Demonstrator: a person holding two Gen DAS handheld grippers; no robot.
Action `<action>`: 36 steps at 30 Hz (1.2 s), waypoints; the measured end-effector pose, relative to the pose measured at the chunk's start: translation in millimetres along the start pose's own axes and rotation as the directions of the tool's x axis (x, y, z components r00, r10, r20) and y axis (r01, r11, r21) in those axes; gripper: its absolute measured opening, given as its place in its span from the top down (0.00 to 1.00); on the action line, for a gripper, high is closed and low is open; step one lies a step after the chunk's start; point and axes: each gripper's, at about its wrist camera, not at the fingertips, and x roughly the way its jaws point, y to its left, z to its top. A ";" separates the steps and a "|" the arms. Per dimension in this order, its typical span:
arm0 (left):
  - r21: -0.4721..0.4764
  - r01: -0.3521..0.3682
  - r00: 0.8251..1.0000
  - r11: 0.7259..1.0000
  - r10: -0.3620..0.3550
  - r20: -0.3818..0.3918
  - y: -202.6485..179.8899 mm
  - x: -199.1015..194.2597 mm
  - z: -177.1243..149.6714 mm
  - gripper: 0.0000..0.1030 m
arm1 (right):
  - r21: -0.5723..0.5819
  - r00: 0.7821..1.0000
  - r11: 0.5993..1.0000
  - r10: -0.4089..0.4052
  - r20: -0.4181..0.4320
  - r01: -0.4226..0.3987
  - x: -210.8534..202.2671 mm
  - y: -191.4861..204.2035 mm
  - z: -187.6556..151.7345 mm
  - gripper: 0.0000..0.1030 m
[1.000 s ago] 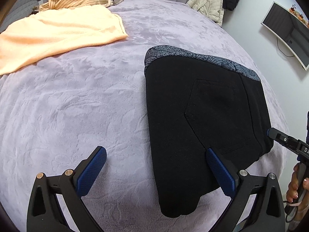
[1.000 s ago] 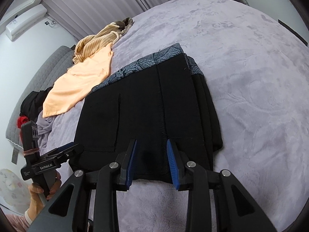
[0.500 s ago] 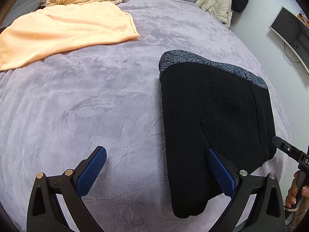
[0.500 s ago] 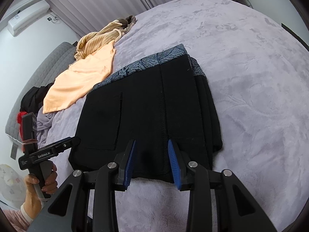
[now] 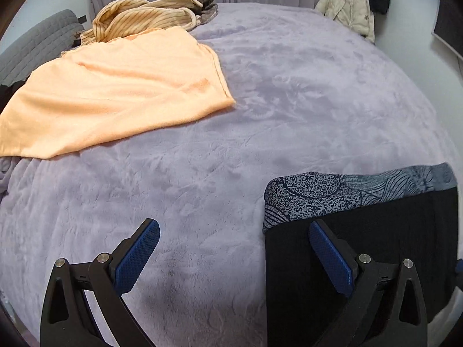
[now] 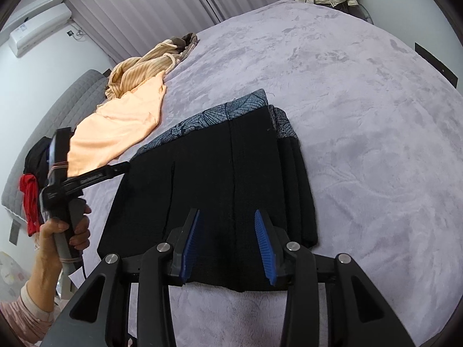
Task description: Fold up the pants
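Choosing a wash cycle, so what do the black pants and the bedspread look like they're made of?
Pants: probably matte black knit or fleece, with no sheen and a patterned grey woven-looking waistband. Bedspread: likely plush lilac velvet or fleece, since its nap shows brushed swirls.

both grippers gape empty (right narrower, just widening).

Black pants with blue-grey patterned waistband lie on lilac bedspread.

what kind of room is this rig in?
Most likely a bedroom in a home. The folded black pants lie on a wide bed with a plush lilac cover. A padded grey headboard runs along one side, an air conditioner hangs on the wall, and loose clothes lie on the cover.
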 end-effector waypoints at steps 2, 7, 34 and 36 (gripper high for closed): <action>0.007 0.010 1.000 1.000 -0.010 0.020 1.9 7.5 -10.0 0.00 | -0.014 1.000 1.000 0.002 -0.003 -0.002 1.6 -0.1 -1.4 0.59; -0.004 0.071 0.997 0.997 -0.071 0.030 19.9 -13.8 -17.6 0.00 | -0.035 1.000 0.999 0.004 -0.018 -0.004 0.8 -4.3 -1.4 0.59; -0.081 0.406 0.907 0.910 -0.412 -0.088 7.2 -12.8 -55.5 0.00 | 0.218 0.987 0.964 0.159 -0.027 -0.150 33.8 -53.7 36.0 0.87; -0.088 0.403 0.908 0.911 -0.410 -0.081 8.6 -13.9 -56.2 0.00 | 0.231 0.976 0.950 0.216 -0.001 -0.210 29.6 -54.4 40.4 0.92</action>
